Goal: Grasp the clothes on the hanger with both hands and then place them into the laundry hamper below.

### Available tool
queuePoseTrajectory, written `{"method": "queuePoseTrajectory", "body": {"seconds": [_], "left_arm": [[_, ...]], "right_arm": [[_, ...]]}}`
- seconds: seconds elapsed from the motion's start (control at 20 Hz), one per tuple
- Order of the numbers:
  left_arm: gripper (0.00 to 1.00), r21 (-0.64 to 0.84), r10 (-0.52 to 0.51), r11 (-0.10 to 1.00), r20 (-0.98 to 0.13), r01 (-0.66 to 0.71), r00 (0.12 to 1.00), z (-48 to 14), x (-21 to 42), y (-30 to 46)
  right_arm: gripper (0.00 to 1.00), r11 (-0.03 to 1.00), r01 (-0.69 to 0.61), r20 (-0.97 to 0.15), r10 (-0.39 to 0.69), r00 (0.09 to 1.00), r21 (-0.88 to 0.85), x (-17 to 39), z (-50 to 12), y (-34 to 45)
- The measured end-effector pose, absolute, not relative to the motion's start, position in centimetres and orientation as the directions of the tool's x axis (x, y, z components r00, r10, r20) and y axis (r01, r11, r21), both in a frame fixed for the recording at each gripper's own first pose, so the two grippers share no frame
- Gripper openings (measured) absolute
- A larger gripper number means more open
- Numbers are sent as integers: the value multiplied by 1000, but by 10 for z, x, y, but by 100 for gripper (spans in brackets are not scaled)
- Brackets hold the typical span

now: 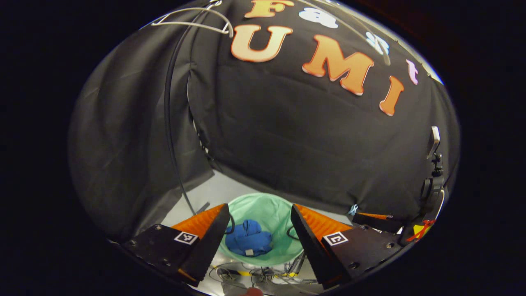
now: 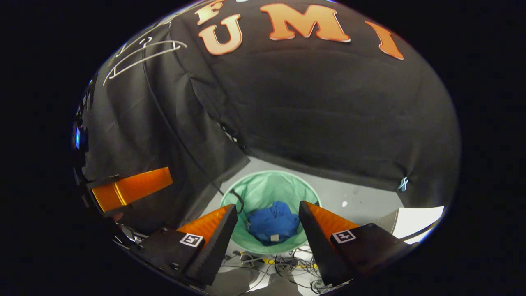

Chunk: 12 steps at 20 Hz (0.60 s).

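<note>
Since the crumpled blue cloth garment [image 1: 248,242] already lies at the bottom of the round pale green fabric laundry hamper [image 1: 263,205], I judge that the placing step is finished and only pulling the hands away is left. The left gripper [image 1: 259,230] hangs above the hamper with its two fingers set wide apart and nothing between them; the right gripper [image 2: 267,230] is the same, wide and empty, and looks down on the same hamper from a little to the side. In the left gripper view the other gripper shows at the right edge, well apart from the hamper. The thin white wire hanger [image 1: 193,20] is bare, high up by the black cloth wall [image 1: 287,135]. The next move, I think, asks only for lifting both grippers straight up and back, with no closing needed. There is open room above the hamper, but the wall stands close behind its rim, and a dark cable [image 1: 170,135] runs down the wall at the left. On the light floor [image 2: 361,197] in front of the hamper lies a tangle of thin wires [image 2: 279,261], so the hands should not go low there.
</note>
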<state>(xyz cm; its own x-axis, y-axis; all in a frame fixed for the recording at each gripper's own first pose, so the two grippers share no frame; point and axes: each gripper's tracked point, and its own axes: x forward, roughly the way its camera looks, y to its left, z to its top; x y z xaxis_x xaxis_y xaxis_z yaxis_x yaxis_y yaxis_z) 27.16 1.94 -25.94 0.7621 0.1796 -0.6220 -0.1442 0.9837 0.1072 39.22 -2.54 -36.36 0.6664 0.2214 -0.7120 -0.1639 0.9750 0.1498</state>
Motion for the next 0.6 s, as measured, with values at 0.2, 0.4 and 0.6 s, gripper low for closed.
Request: {"method": "queuePoseTrajectory", "body": {"seconds": [0.2, 0.4, 0.6], "left_arm": [[95, 84, 133, 991, -479, -106, 868, -190, 298, -8], [95, 40, 78, 997, -331, -69, 940, -119, 309, -20], [89, 43, 44, 998, -194, -37, 980, -72, 324, -43]], "right_arm": [[99, 971, -194, -594, 241, 768, 142, 414, -297, -14], [98, 972, -209, -452, 235, 860, 108, 433, -229, -14], [98, 970, -221, -361, 244, 900, 104, 438, -180, -14]]}}
